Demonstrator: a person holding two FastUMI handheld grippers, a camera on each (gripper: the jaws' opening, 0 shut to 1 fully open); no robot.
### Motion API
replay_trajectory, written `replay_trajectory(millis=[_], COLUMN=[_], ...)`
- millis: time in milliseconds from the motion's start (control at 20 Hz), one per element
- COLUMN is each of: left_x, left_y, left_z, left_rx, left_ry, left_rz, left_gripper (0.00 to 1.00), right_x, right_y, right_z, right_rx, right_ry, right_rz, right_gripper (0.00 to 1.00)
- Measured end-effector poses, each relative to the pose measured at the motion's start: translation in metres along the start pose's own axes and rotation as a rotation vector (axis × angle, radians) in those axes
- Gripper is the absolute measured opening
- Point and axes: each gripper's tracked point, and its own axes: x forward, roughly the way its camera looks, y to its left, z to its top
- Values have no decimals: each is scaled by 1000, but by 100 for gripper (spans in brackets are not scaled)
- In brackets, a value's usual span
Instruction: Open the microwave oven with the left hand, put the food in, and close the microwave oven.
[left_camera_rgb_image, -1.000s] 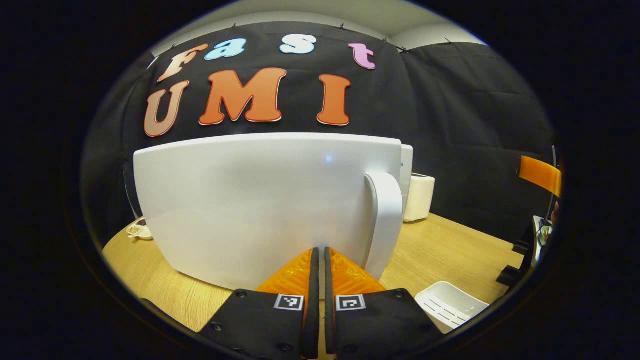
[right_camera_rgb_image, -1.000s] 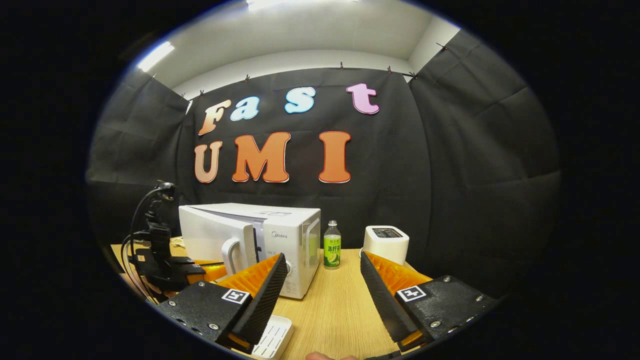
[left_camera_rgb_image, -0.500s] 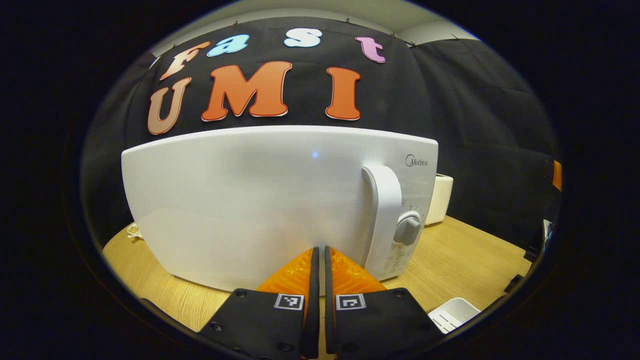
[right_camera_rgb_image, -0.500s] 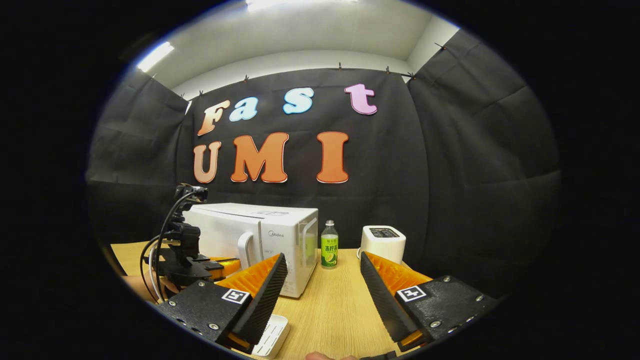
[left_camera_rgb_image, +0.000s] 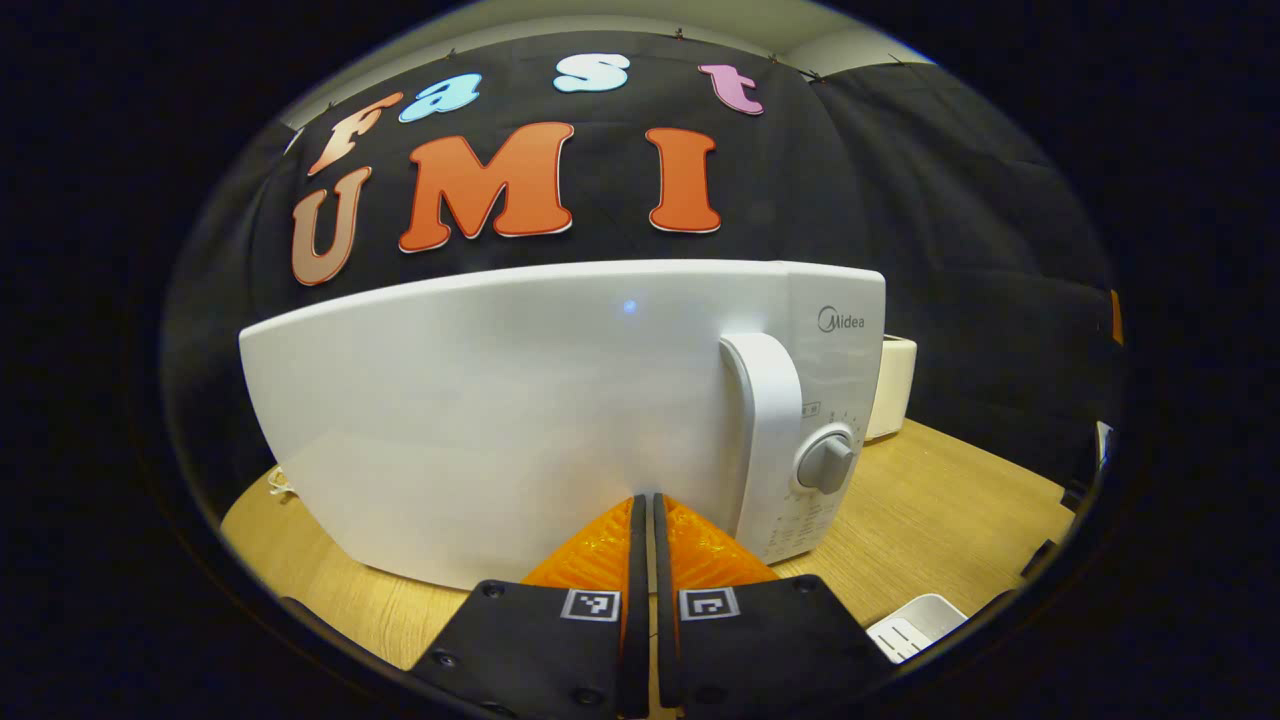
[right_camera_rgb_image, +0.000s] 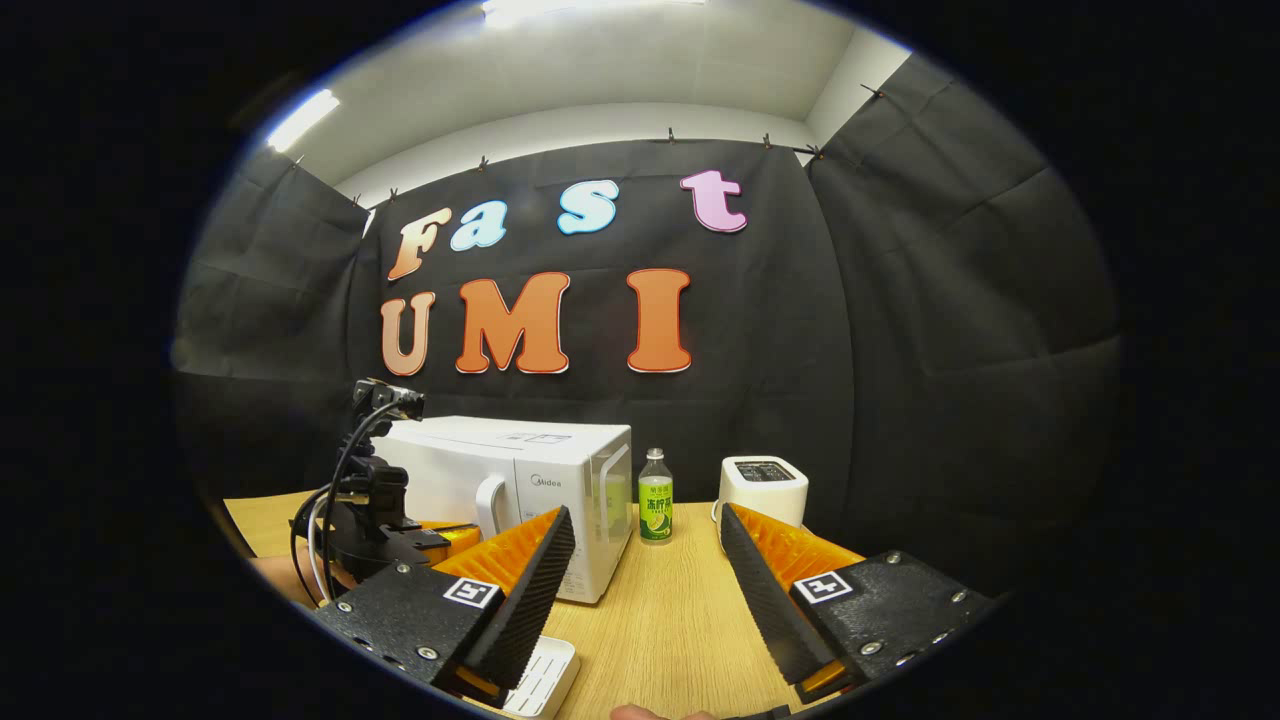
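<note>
Pretty sure this one's basically at the finish line. In the left gripper view the microwave oven (left_camera_rgb_image: 560, 400) takes up the whole centre of the frame, and its door (left_camera_rgb_image: 500, 410) sits flush with the control panel, no gap I can spot along the seam by the handle (left_camera_rgb_image: 765, 430). The left gripper (left_camera_rgb_image: 645, 520) at bottom centre has its orange fingers clenched together with nothing between them, tips right up against the lower part of the door. Can't tell if they're actually touching or just a hair off.

The right gripper (right_camera_rgb_image: 645, 560) is spread wide and empty at the bottom of its own view, hanging over the wooden table (right_camera_rgb_image: 660, 620) well away from the oven, which sits left of centre there.

As for the food, I can't see it anywhere on the table, so my guess is it's inside behind the closed door, but that's a guess since the door isn't see-through here.

What's left: maybe a last nudge to make sure it latches, then back off.
</note>
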Motion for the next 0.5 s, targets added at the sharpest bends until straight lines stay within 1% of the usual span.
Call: replay_trajectory(millis=[50, 150, 250, 300, 350, 400, 450, 500], left_x=[-8, -28, -53, -66, -80, -94, -107, -122], left_y=[2, 10, 27, 35, 45, 54, 66, 81], left_z=[12, 40, 73, 90, 107, 121, 134, 147], left_rx=[-1, 14, 39, 43, 35, 28, 25, 25], left_ry=[-18, -59, -110, -135, -161, -173, -188, -203], left_rz=[-4, 3, 25, 40, 46, 53, 68, 93], left_gripper=[10, 10, 25, 30, 43, 39, 44, 58], right_x=[1, 2, 6, 9, 10, 13, 15, 16], right_y=[1, 2, 5, 7, 9, 10, 12, 13], right_z=[5, 18, 34, 41, 50, 58, 68, 77], right_rx=[-9, -27, -48, -62, -77, -87, -91, -90], right_ry=[-3, -12, -30, -37, -43, -46, -51, -59], right_rz=[-3, -10, -15, -18, -22, -30, -37, -49], right_gripper=[92, 92, 92, 92, 92, 92, 92, 92])
